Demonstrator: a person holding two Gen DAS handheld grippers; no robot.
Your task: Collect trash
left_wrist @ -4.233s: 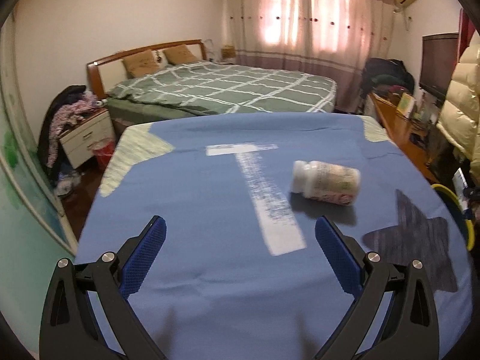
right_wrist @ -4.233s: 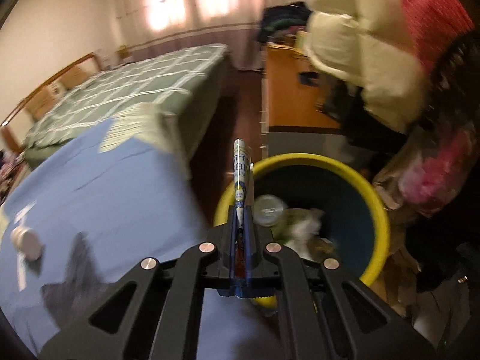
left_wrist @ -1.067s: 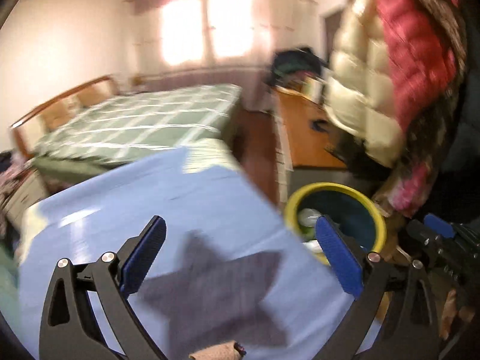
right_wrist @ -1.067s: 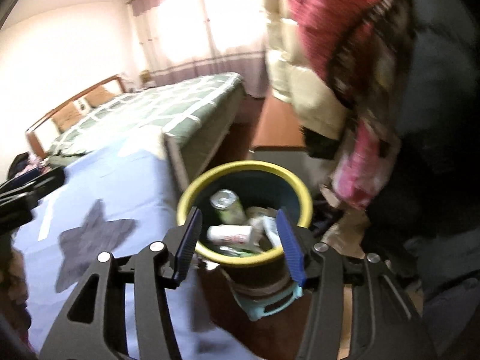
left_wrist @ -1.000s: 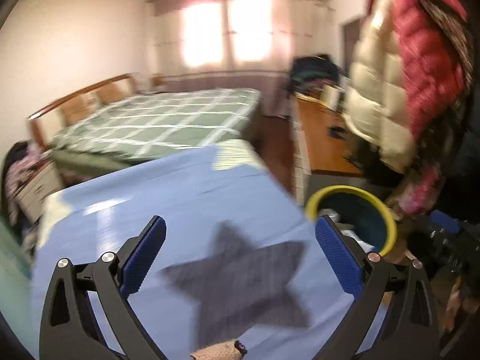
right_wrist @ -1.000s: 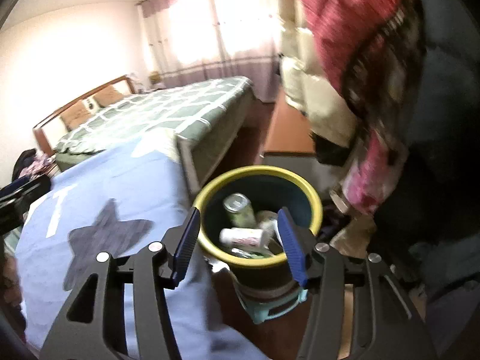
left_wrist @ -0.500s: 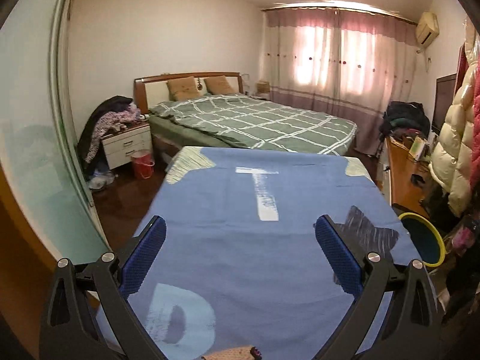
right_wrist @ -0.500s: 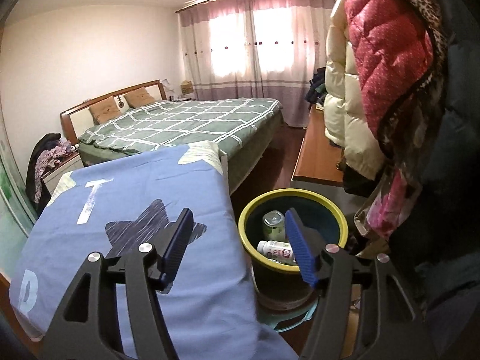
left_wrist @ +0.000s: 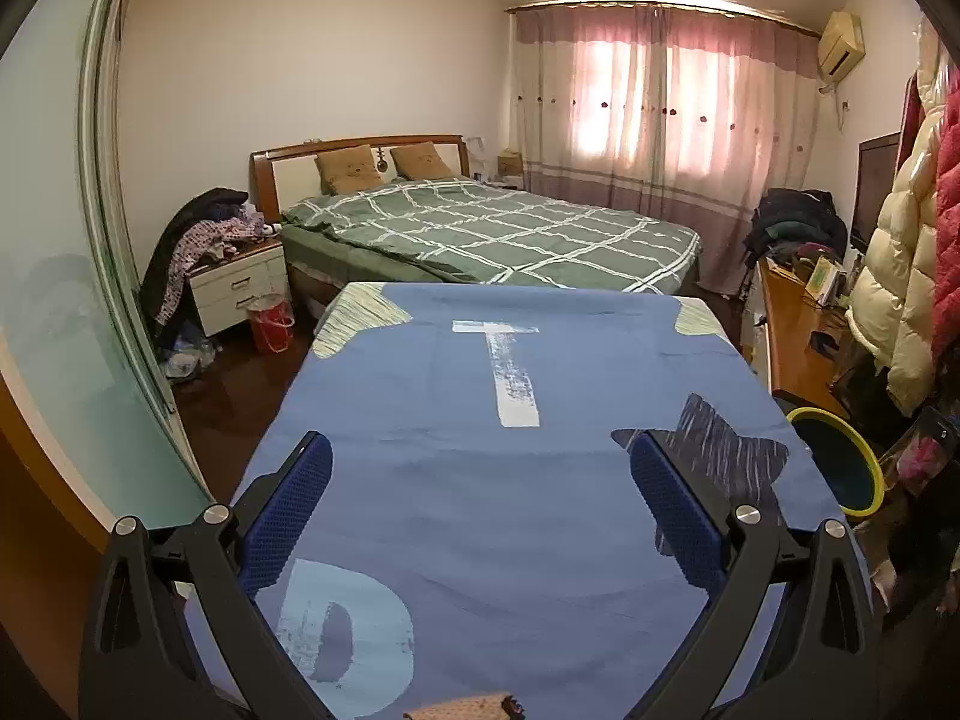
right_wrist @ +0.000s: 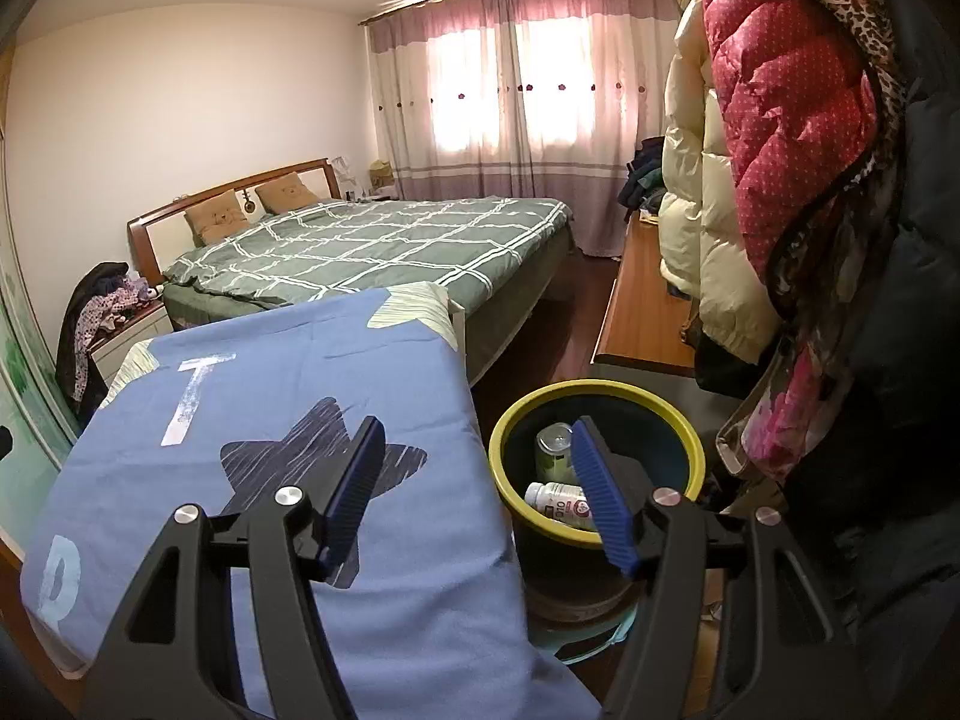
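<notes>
A yellow-rimmed dark bin stands on the floor beside the blue-clothed table. Inside it lie a white bottle with a red label and a green can. My right gripper hangs open above the table's right edge and the bin's near rim, nothing between its blue pads. My left gripper is open over the blue table, empty. The bin shows at the right edge in the left wrist view. No loose trash shows on the cloth.
A green checked bed lies beyond the table. Padded coats hang close on the right above the bin. A wooden desk runs along the right wall. A glass sliding door is at the left, with a nightstand near it.
My left gripper has swung back from the bin side to face the table squarely. My right gripper has drawn back and up from the bin, its jaws a little wider.
</notes>
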